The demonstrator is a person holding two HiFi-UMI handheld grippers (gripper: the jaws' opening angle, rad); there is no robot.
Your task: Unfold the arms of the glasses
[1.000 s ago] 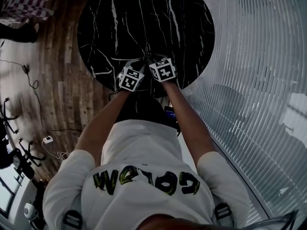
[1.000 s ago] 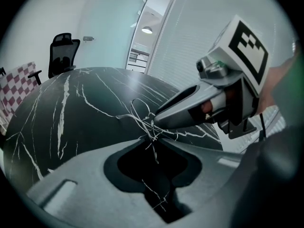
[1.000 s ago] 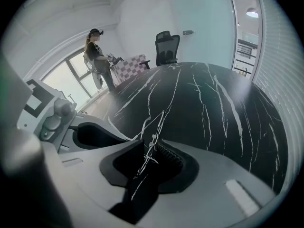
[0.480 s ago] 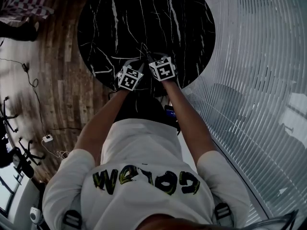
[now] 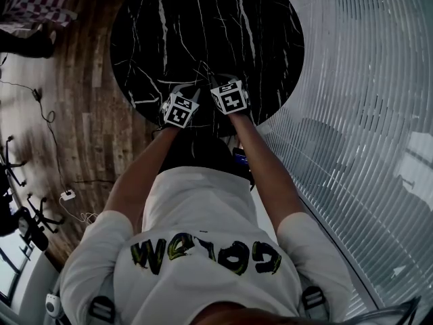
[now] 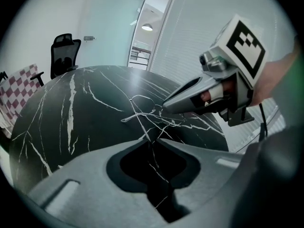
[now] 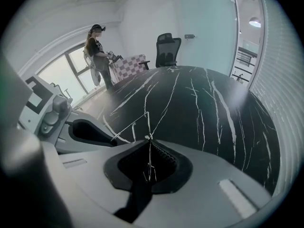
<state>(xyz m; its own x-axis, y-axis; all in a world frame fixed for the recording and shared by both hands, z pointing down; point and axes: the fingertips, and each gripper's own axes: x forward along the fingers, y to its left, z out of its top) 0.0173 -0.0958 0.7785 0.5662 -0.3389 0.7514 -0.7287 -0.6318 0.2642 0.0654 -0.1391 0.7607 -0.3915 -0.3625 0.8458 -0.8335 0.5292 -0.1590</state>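
The left tool has narrowed its jaws over the last second and they are closing now. A thin wire arm of the glasses runs into the gap between its tips, but the pads do not yet plainly pinch it. In the head view its marker cube has edged a little to the left, away from the right one.

The right tool has kept its place and stays clenched on a thin wire part of the frame, right at its tips. The glasses lie on the near part of the round black marble worktop, between the 2 tools, which nearly meet over them.

My reading is that the right tool is steadying the frame while the left takes hold of 1 arm, so the grip is being set up and the swing outward is not yet begun. The wire is too fine to tell how far either arm is folded.

Counted:
- 1 pair of glasses
- 2 tools
- 2 marker cubes
- 1 worktop
- 1 black office chair at its far side
- 1 person standing far off by the window
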